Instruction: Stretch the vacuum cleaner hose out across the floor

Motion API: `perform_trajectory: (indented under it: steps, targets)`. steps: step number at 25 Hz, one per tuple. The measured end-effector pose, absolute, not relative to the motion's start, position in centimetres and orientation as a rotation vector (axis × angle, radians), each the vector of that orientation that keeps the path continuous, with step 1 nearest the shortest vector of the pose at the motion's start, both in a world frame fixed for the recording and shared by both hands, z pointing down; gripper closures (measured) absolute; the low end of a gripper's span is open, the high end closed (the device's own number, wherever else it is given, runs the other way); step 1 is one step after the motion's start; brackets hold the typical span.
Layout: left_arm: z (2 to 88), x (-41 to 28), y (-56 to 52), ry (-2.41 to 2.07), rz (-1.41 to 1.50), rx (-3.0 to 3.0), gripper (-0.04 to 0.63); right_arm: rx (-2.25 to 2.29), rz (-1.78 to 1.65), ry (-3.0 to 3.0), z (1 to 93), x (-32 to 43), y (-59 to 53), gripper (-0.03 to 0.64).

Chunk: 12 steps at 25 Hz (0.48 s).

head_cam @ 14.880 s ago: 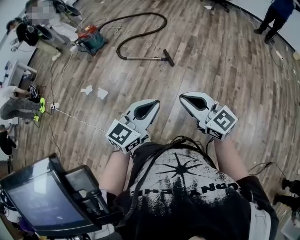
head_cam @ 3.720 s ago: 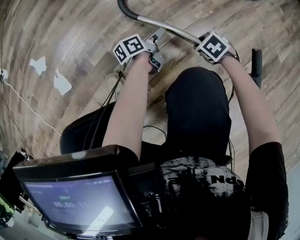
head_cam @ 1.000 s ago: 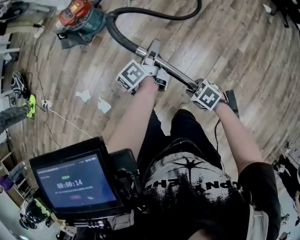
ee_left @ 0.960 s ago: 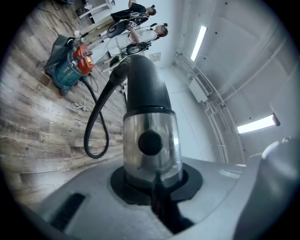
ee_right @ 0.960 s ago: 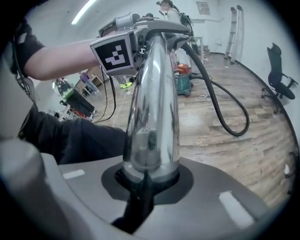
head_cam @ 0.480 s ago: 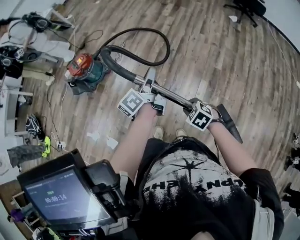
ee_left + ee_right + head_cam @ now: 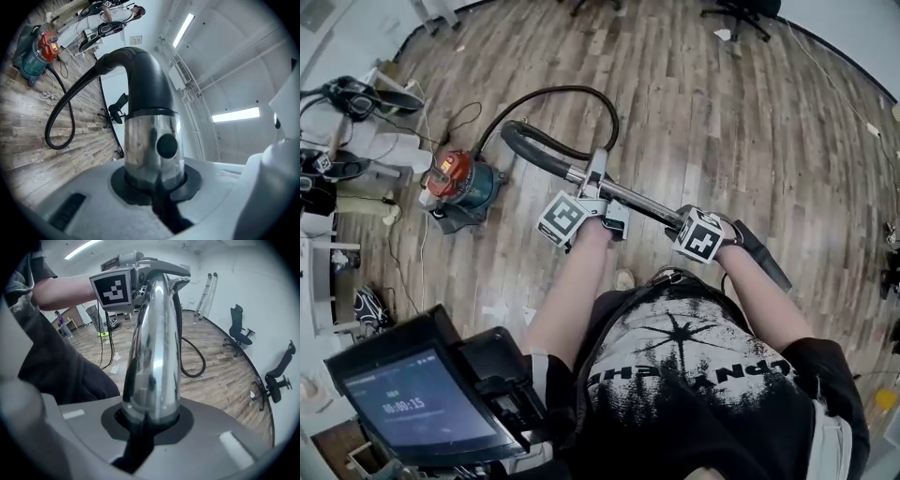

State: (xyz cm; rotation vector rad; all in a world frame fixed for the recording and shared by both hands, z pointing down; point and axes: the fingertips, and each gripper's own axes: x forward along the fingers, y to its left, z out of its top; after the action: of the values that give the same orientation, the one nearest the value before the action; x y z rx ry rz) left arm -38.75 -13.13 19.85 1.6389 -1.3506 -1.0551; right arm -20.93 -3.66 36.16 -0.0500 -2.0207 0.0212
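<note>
Wand (image 7: 634,199) clenched by left gripper (image 7: 596,176) and right gripper (image 7: 679,223); hose (image 7: 534,142) looped, seemingly slack; open floor (image 7: 741,112) ahead.

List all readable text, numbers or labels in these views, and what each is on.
"00:00:15": timer on the display screen; the small line above it is too blurred to read.
T-shirt print: lettering under a star graphic, too distorted to read.
Vacuum cleaner canister: any label is too small to read.
Marker cubes: square codes only, no text.
</note>
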Motion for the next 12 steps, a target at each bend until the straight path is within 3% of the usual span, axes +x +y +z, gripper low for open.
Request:
perform_trajectory:
  steps: [12]
  targets:
    - [20.8,-36.9,-14.4,-1.198,-0.932,1.696,0.558,0.256,0.052,-1.988,37.1,-20.8,-3.1,0.561]
